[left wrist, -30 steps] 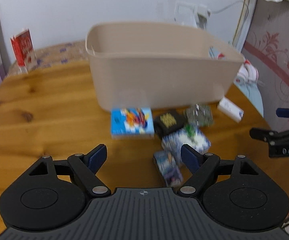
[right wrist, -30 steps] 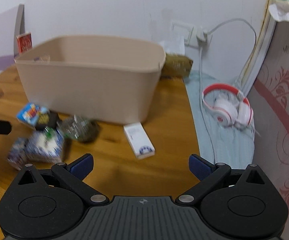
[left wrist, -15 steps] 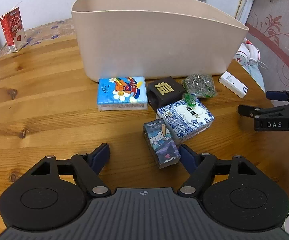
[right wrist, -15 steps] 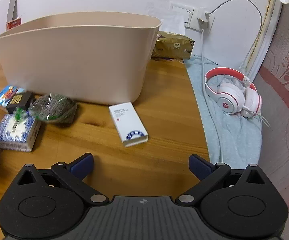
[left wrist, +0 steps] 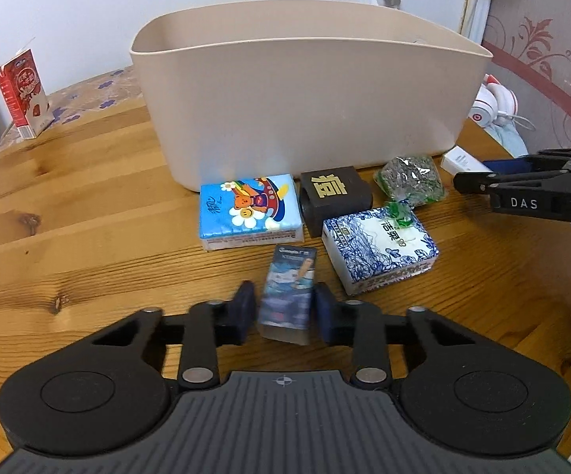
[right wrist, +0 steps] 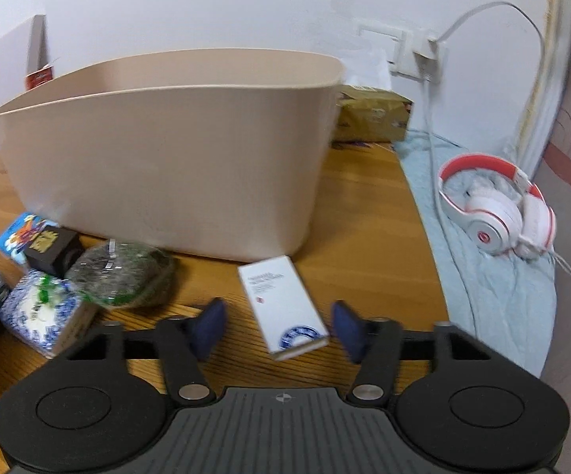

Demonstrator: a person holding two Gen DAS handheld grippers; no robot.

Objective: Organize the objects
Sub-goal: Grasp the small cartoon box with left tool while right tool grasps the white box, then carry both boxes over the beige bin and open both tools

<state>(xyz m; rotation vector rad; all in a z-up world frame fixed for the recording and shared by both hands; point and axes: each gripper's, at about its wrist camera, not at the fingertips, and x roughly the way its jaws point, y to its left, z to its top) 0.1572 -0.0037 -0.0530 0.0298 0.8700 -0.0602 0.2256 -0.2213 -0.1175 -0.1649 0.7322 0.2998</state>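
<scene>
Beige bin point(left wrist: 309, 94) walls hide its inside.

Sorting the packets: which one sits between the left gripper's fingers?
The small dark cartoon box, nearest the left gripper, whose jaws are closing.

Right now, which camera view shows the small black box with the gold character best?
The left wrist view: the small black box with the gold character faces it, unobstructed. The right wrist view shows it only at the far left, blurred.
</scene>
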